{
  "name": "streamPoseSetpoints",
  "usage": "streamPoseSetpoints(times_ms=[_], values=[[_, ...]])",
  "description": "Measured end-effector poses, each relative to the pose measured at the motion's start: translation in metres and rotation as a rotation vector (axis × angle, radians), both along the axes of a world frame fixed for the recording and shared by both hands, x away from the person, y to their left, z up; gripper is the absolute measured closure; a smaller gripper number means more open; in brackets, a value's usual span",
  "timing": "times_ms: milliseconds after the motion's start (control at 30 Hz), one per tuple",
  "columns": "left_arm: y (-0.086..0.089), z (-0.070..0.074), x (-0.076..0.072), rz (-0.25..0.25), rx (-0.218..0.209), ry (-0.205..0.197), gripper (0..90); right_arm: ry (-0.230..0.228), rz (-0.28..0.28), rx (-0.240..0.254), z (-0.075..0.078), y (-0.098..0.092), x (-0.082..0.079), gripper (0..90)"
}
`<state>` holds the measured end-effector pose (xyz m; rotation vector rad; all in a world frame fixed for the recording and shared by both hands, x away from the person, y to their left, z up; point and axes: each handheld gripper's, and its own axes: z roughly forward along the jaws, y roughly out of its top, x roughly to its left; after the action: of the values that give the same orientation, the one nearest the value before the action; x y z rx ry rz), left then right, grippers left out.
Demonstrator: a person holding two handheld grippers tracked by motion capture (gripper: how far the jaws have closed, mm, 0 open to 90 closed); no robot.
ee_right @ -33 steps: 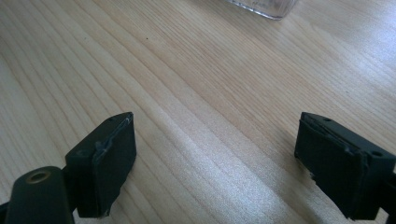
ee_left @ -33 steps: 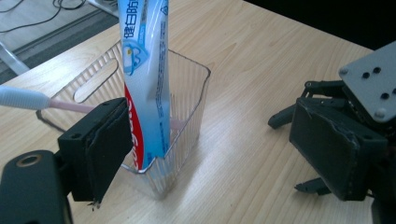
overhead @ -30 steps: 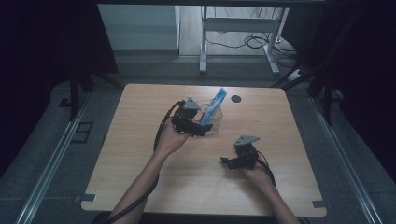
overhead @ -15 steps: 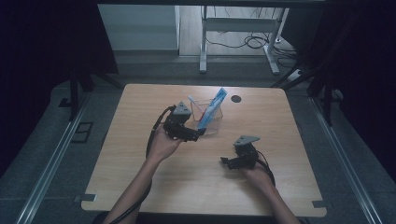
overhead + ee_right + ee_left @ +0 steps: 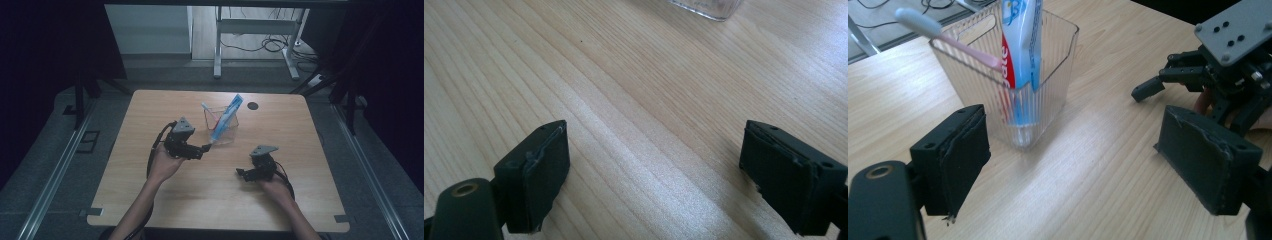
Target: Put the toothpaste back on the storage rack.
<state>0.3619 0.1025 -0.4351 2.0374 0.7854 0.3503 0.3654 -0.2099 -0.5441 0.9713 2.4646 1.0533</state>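
A clear ribbed plastic cup [image 5: 1013, 95] stands upright on the pale wood-grain table [image 5: 150, 200], past its middle. In it lean a glossy blue-and-white toothpaste tube [image 5: 1020, 45], its top cut off in the left gripper view, and a pink-handled toothbrush [image 5: 948, 40] with its bristles hard to make out. The left gripper [image 5: 202, 149] sits just beside the cup, matte black jaws wide and empty. The right gripper [image 5: 242, 173] rests apart, jaws likewise wide, nothing between.

Count on the table: four things, two grippers

One clear ribbed plastic cup [image 5: 1045, 75], one blue-and-white toothpaste tube [image 5: 1020, 45], one pink-handled toothbrush [image 5: 948, 37], one small black disc [image 5: 253, 105], two black two-jaw grippers [image 5: 204, 148] [image 5: 241, 172].
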Motion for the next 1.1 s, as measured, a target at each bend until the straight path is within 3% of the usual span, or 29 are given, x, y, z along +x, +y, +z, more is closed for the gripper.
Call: streamPoseSetpoints(times_ms=[400, 700, 1100], values=[[0.018, -0.02, -0.023, 0.014, 0.019, -0.002, 13.3, 0.001, -0.002, 0.001, 0.0, 0.0, 0.0, 12.2], [0.032, -0.043, -0.037, 0.046, 0.016, 0.029, 13.3, 0.0, -0.003, 0.001, 0.0, 0.0, 0.0, 12.2], [0.044, -0.071, -0.052, 0.066, 0.048, 0.058, 13.3, 0.001, -0.005, 0.001, 0.0, 0.0, 0.0, 12.2]])
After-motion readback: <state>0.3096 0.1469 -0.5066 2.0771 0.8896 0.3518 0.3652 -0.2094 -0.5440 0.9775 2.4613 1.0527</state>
